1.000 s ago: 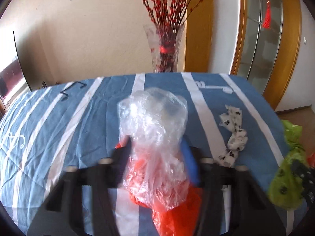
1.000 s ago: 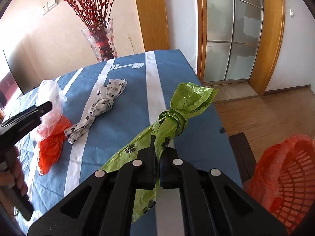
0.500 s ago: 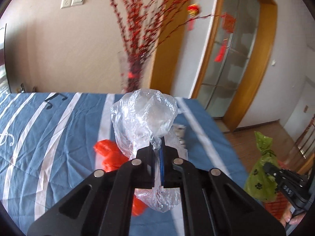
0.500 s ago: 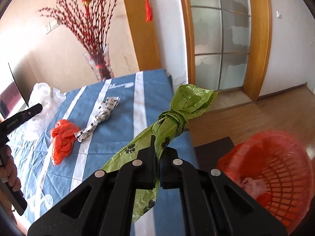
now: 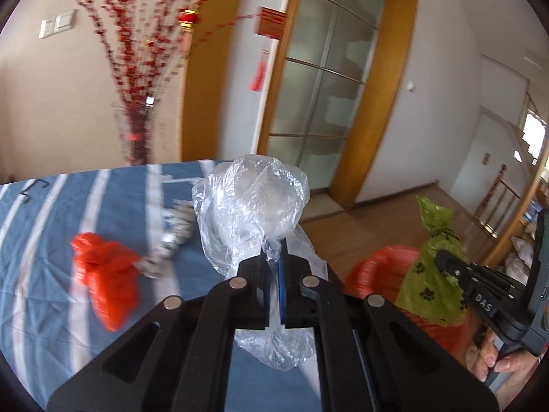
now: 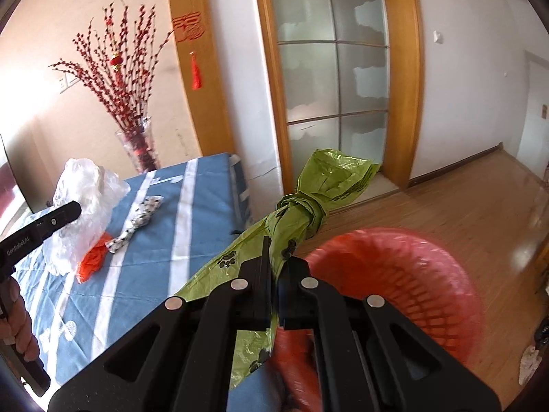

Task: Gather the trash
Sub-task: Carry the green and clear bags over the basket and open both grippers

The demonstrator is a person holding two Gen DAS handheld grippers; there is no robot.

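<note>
Beside the red basket (image 6: 394,274), right gripper (image 6: 274,271) clamps the green bag (image 6: 308,206), left gripper (image 5: 274,271) pinches the clear bag (image 5: 250,206); 2 in hand, undropped; orange bag (image 5: 103,274), spotted wrapper (image 6: 137,219) wait on the table (image 6: 192,226)

Bright daylight, fisheye bending, motion blur in patches

Both views are well lit and ringed by dark vignetted corners, with door frames bowing toward the edges. The left wrist view smears the red branches (image 5: 137,68) and the orange bag (image 5: 106,281), while the clear bag (image 5: 250,206) stays sharp. The right wrist view blurs the red basket (image 6: 394,274); glare whitens the far-left wall (image 6: 37,92) and glints on the wooden floor (image 6: 521,250).
</note>
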